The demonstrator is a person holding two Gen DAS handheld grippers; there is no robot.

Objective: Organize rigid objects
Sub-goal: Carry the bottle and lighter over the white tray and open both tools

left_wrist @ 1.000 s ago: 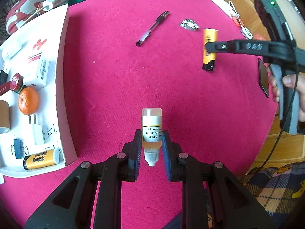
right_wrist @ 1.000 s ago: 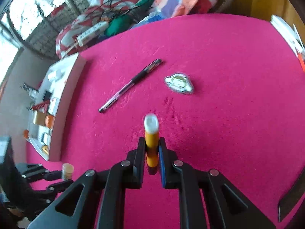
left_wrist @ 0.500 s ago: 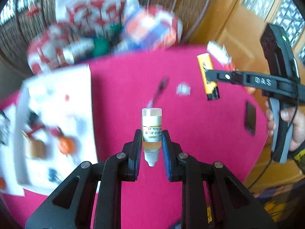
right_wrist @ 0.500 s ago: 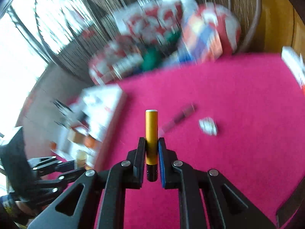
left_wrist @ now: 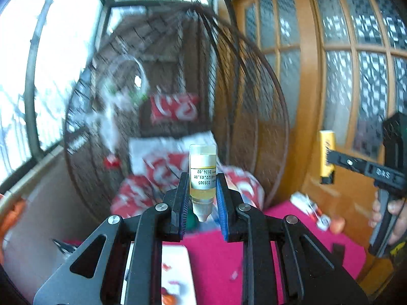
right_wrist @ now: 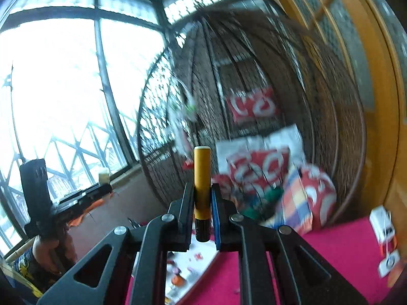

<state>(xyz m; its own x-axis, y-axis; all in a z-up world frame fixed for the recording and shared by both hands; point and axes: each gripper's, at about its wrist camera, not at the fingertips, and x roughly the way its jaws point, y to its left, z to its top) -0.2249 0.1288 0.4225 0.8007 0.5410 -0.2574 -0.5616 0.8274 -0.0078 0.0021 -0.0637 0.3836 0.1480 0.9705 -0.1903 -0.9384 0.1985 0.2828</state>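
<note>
Our left hand-held gripper (left_wrist: 202, 198) clamps a small clear dropper bottle of yellow liquid (left_wrist: 202, 175); our right hand-held gripper (right_wrist: 202, 211) clamps a slim yellow black-tipped tube (right_wrist: 202, 190).

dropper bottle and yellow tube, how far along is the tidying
Done: a few items already lie in the white tray. In hand: the left claw grips the dropper bottle, the right claw grips the yellow tube, both lifted above the pink table. Left: setting both down in the tray.
</note>
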